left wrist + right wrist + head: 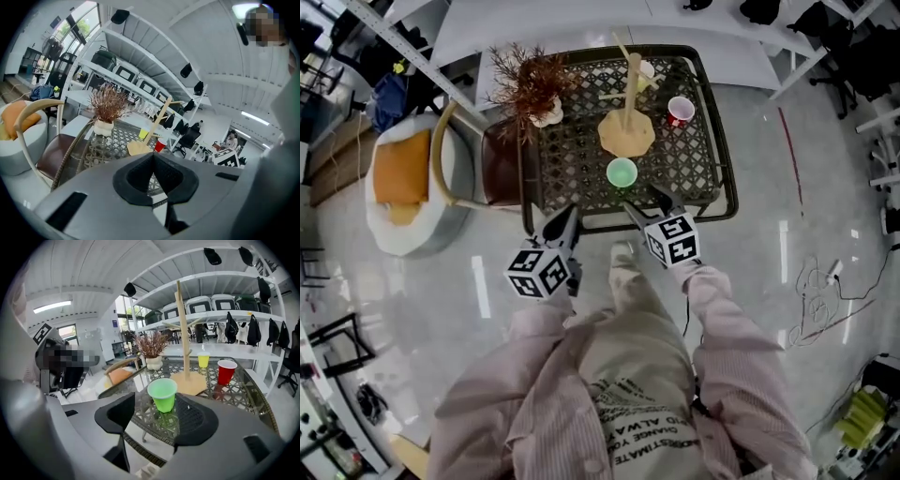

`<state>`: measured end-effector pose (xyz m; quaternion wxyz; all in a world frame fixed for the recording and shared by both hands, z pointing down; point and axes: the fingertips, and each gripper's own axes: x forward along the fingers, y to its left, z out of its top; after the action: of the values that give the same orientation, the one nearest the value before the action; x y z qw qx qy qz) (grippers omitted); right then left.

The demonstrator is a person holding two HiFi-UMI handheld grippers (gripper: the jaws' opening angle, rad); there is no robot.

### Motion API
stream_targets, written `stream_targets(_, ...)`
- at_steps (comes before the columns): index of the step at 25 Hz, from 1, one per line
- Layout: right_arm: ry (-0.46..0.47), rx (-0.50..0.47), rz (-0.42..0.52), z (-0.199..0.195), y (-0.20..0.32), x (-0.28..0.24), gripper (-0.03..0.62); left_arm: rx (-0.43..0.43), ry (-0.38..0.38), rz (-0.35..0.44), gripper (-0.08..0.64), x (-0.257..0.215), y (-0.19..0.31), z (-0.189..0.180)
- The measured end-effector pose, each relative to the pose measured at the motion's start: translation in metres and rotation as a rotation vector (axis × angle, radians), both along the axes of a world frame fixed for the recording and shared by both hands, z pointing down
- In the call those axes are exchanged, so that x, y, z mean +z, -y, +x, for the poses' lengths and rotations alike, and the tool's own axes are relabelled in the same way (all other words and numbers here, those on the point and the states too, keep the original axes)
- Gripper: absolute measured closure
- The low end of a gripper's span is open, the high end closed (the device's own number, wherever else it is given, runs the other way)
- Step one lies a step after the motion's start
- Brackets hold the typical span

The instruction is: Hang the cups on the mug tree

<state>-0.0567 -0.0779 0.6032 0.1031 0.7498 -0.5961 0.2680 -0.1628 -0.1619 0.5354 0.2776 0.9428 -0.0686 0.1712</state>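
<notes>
The right gripper (648,204) has its jaws wide apart and holds nothing. The green cup (162,393) stands upright just ahead of its tips, not touched. The left gripper (570,216) has its jaws together, with nothing between them. Beyond the green cup, the mug tree (627,127), a red cup (680,111) and a yellow cup (203,361) stand on the lattice table (581,159). Behind the table, shelves (225,315) line the room.
</notes>
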Motion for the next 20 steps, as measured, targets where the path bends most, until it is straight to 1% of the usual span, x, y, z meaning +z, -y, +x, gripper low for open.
stream_targets(4,0.012,-0.033,-0.047,0.008,0.012,0.024,0.348,-0.002,0.048,-0.041,0.561,0.025,0.004,0.013)
stream_targets(10,0.025,-0.084,-0.091,0.018,0.031,0.051,0.344,-0.011,0.103,-0.087,0.561,0.055,0.009,0.03)
stream_targets(14,0.026,-0.131,-0.116,0.017,0.038,0.064,0.338,-0.031,0.122,-0.111,0.561,0.068,0.012,0.035)
stream_targets(20,0.01,-0.181,-0.135,0.014,0.046,0.07,0.331,-0.061,0.139,-0.135,0.561,0.077,0.012,0.036)
